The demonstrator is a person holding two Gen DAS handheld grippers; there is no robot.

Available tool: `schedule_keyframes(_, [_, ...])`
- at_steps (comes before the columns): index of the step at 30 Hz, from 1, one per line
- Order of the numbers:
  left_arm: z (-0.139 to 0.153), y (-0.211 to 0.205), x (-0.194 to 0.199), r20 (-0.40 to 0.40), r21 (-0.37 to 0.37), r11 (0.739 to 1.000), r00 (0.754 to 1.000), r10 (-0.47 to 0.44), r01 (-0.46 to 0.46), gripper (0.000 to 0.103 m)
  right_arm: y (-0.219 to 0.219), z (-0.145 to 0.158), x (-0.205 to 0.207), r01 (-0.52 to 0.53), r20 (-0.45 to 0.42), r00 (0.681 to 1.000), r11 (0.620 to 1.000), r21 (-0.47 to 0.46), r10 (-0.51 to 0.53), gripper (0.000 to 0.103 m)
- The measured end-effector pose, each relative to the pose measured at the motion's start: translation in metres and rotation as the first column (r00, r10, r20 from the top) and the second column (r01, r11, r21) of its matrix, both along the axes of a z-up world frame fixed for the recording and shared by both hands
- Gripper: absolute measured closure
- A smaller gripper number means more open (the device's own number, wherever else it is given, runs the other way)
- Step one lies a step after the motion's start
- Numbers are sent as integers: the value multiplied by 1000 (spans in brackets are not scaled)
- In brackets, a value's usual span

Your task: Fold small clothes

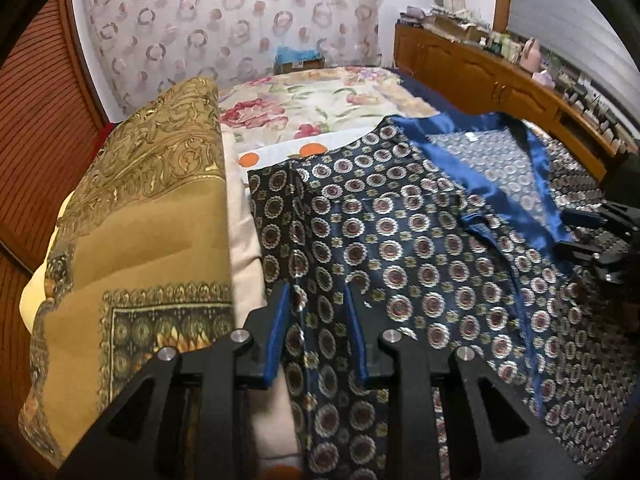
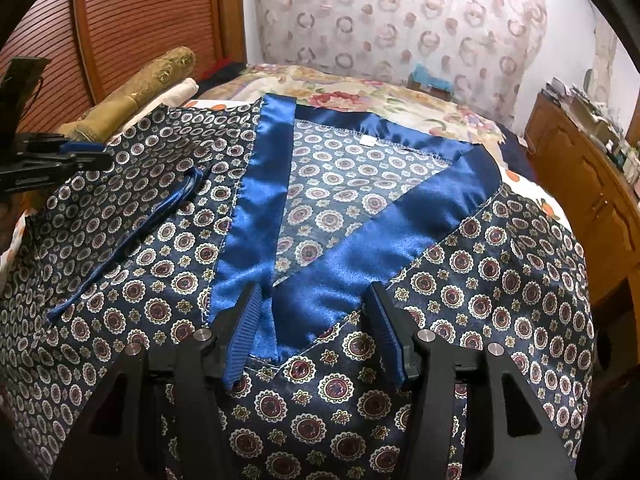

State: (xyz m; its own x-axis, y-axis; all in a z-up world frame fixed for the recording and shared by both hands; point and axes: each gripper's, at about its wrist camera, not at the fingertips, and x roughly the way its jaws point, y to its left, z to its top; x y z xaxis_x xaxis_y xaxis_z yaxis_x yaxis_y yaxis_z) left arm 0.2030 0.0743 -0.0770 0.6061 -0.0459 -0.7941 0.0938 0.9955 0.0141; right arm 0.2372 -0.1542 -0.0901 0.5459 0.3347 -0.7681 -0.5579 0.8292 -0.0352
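A dark blue top [image 1: 420, 264] patterned with round medallions lies spread face up on the bed, its shiny blue satin collar [image 2: 256, 216] forming a V. A thin blue tie [image 2: 132, 240] lies on its left front. My left gripper [image 1: 318, 332] is at the garment's left sleeve edge. Its jaws stand narrowly apart with a fold of the patterned cloth between the pads [image 1: 280, 336], and no firm pinch shows. The right wrist view shows that gripper [image 2: 80, 156] at the far left. My right gripper [image 2: 316, 320] hovers open over the point where the collar bands cross, holding nothing.
A folded gold patterned blanket [image 1: 140, 240] lies beside the garment on the left, over cream cloth. The floral bedspread [image 1: 320, 100] stretches behind. A cluttered wooden cabinet [image 1: 500, 76] runs along the right side, with a slatted wooden door [image 1: 36, 140] on the left.
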Motion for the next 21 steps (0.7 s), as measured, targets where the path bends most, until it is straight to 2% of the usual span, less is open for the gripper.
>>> schedule_keyframes(7, [-7, 2, 10, -35, 48, 999, 999, -1, 3, 77, 1, 0, 0, 3, 9, 1000, 1000, -9, -3, 47])
schedule_keyframes(8, [-7, 2, 10, -35, 53, 999, 999, -5, 7, 81, 1, 0, 0, 3, 10, 1000, 1000, -10, -3, 47])
schedule_keyframes(9, [-7, 1, 10, -36, 60, 998, 999, -7, 9, 96, 1, 0, 0, 3, 9, 1000, 1000, -9, -3, 47])
schedule_keyframes(12, [-2, 3, 8, -9, 74, 997, 1000, 3, -3, 101, 1, 0, 0, 3, 9, 1000, 1000, -9, -3, 47])
schedule_keyframes(17, [19, 28, -2, 81, 44, 996, 994, 78, -82, 102, 1, 0, 0, 3, 9, 1000, 1000, -9, -2, 47])
schedule_keyframes(19, [25, 40, -6, 100, -9, 996, 991, 88, -87, 102, 1, 0, -1, 3, 9, 1000, 1000, -8, -3, 47])
schedule_keyframes(21, [29, 45, -11, 123, -24, 996, 989, 87, -84, 102, 1, 0, -1, 3, 9, 1000, 1000, -9, -3, 47])
